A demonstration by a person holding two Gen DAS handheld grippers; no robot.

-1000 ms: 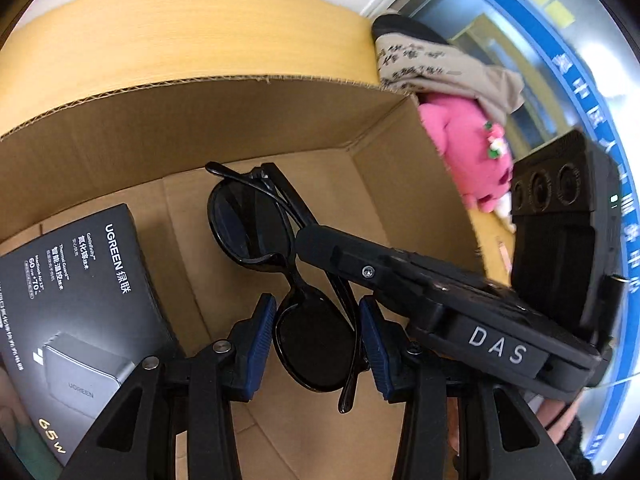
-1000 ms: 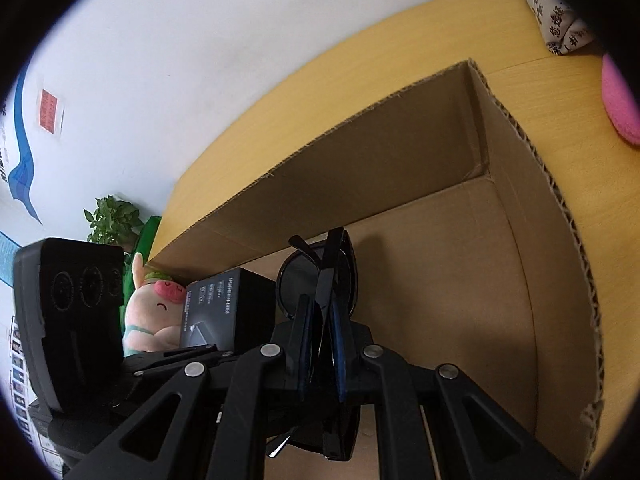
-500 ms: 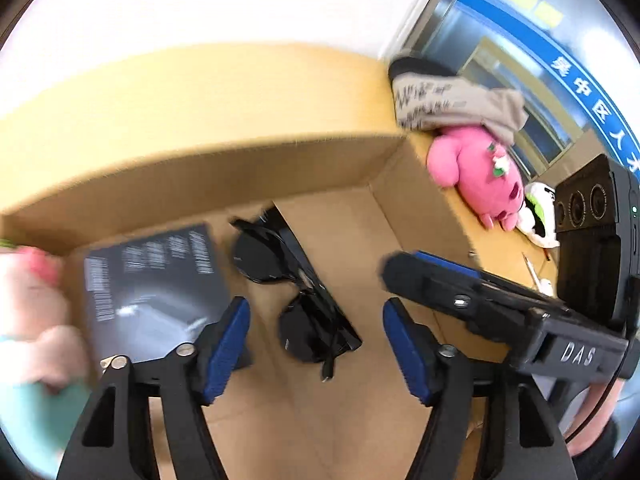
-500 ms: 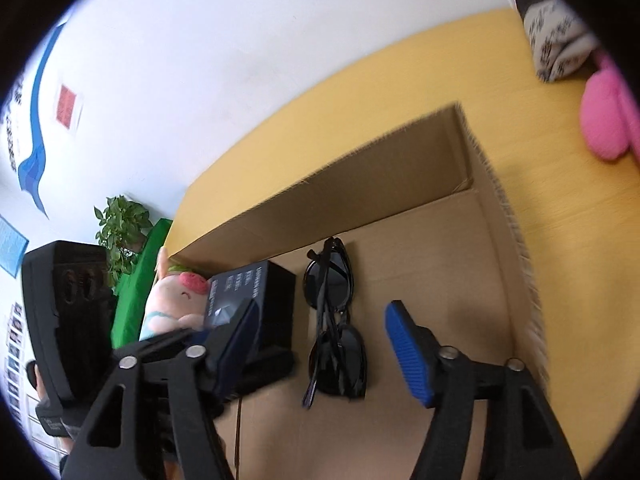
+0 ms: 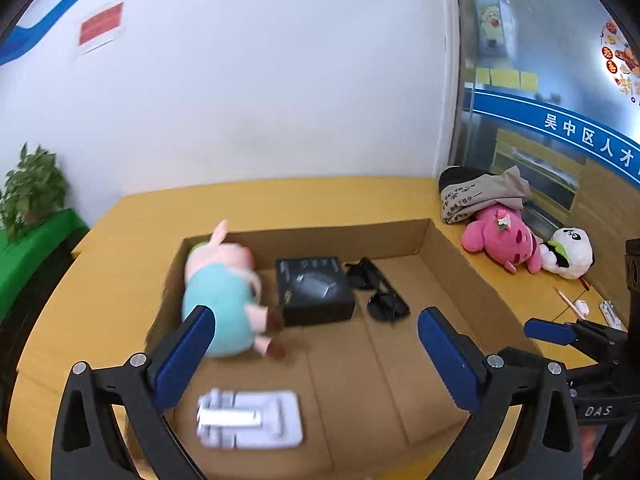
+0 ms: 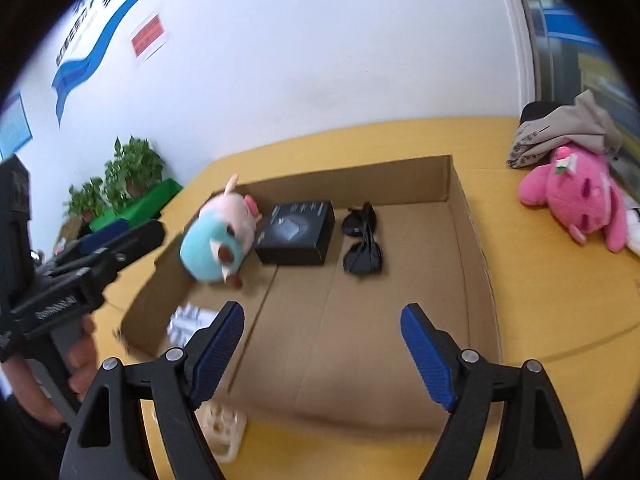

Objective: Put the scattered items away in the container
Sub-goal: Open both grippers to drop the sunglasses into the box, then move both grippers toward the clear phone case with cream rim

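Note:
An open cardboard box (image 5: 472,280) (image 6: 476,248) lies on a yellow table. Inside it are black sunglasses (image 5: 378,290) (image 6: 362,240), a black carton (image 5: 314,290) (image 6: 296,232), a pig plush in a teal shirt (image 5: 222,300) (image 6: 218,236) and a white flat item (image 5: 248,420) (image 6: 186,320). My left gripper (image 5: 316,356) is open and empty, above the box's near end. My right gripper (image 6: 322,352) is open and empty, also above the near end. A pink plush (image 5: 500,240) (image 6: 576,196) and a panda plush (image 5: 570,252) lie outside, to the right.
A grey printed cloth (image 5: 480,196) (image 6: 560,136) lies at the table's far right corner. A pencil and small white items (image 5: 580,308) lie on the right. A cream object (image 6: 222,428) sits in front of the box. Potted plants (image 6: 120,180) stand at the left.
Both grippers let go of the sunglasses, opened wide and pulled up and back from the box. The sunglasses now lie on the box floor beside the black carton.

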